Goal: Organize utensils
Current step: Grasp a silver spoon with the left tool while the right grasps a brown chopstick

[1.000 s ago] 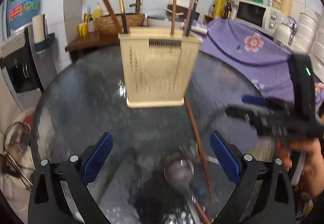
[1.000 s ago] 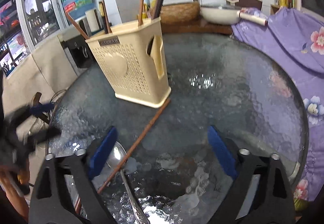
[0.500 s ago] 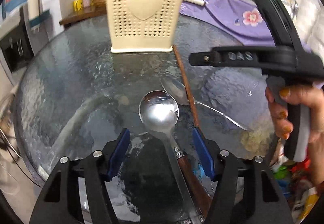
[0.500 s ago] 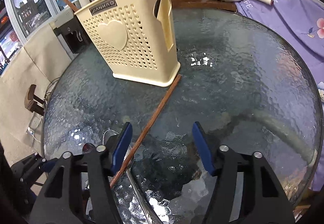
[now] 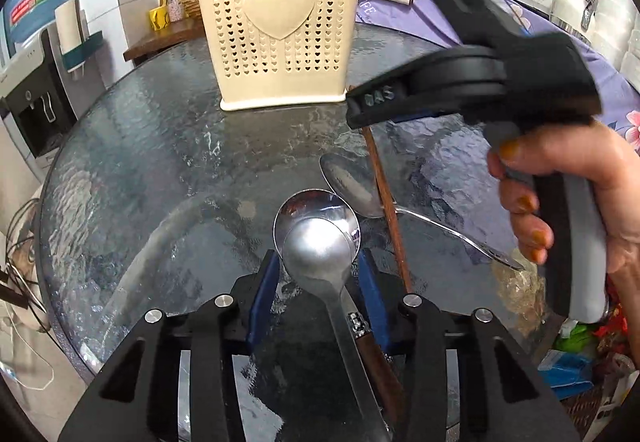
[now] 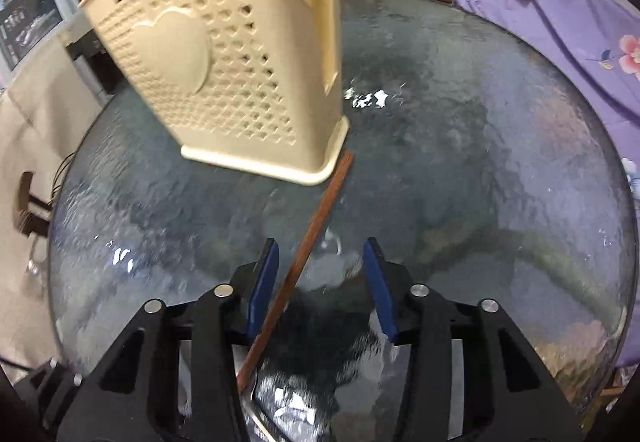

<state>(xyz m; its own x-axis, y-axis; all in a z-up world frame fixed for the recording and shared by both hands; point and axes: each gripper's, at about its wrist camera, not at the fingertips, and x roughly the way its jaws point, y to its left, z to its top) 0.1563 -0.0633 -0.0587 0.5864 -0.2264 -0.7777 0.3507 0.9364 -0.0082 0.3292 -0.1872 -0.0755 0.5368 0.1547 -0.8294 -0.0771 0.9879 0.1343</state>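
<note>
My left gripper (image 5: pixel 318 274) sits low at centre frame in the left wrist view, jaws closing around the large polished steel ladle-type spoon with a wooden handle (image 5: pixel 318 238). The bowl lies between the blue pads; I cannot tell whether they already press on it. The spoon's long axis runs straight back along the gripper's pointing line, bowl forward, handle under the gripper body.

My right gripper (image 6: pixel 320 278) is also closing, with the long reddish-brown wooden chopstick (image 6: pixel 316 226) lying between its pads, closer to the left pad and not yet pinched. In the right wrist view the chopstick runs diagonally from lower left to upper right, its far tip just beside the base corner of the cream perforated plastic utensil holder with a heart emblem (image 6: pixel 224 82).

A smaller plain steel spoon (image 5: pixel 352 186) lies on the round textured glass bench (image 5: pixel 140 146), beside the chopstick, right of centre.

Judgement: the holder stands ahead of both grippers; each utensil needs tilting upright before insertion
</note>
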